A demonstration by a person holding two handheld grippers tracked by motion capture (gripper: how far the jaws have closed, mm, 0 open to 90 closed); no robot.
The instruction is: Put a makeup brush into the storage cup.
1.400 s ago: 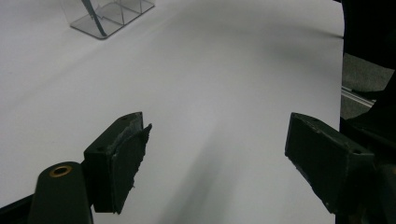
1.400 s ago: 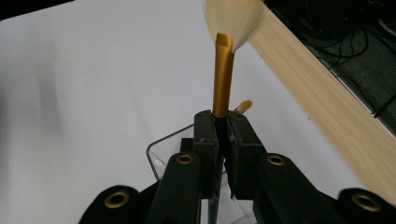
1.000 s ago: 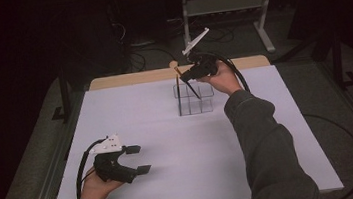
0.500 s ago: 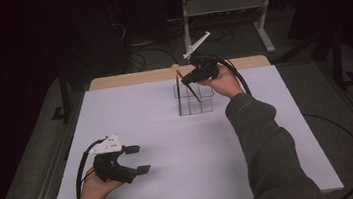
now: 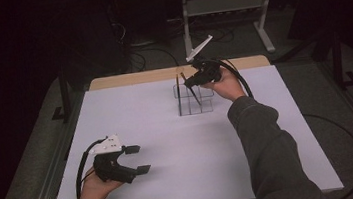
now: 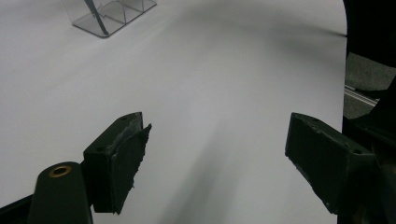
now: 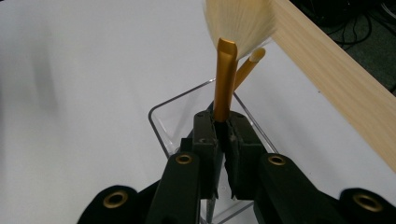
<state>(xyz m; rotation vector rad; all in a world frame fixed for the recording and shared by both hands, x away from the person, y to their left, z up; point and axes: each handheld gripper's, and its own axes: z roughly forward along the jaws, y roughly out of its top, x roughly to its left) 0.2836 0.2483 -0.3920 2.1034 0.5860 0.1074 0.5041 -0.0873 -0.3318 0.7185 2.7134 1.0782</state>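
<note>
Gold ferrule and pale fan bristles mark the brush (image 7: pixel 226 70) that the right gripper (image 7: pixel 223 135) clamps by its handle, jaws squeezed narrow with the shaft pinched between the pads. It stands nearly upright, bristles up, and its lower end seems to pass down into the clear organizer (image 7: pixel 164 122), which suggests the brush is being stood in a compartment handle first so that the bristles stay clear of the walls. A second, thinner brush (image 7: pixel 247 65) leans in the organizer just behind it, tip up in the same way. From the high view the organizer (image 5: pixel 188 109) sits at the far middle of the white worktop (image 5: pixel 168 130), close to the wooden strip (image 5: pixel 132 78) along the far edge, and the right gripper (image 5: pixel 193 81) reaches over it from the right. Which compartment takes the handle I cannot tell. The left gripper (image 5: pixel 137 159) rests at the near left, well apart from the organizer, its jaws wide with nothing between them, probably parked out of the way while the right hand does the placing.
</note>
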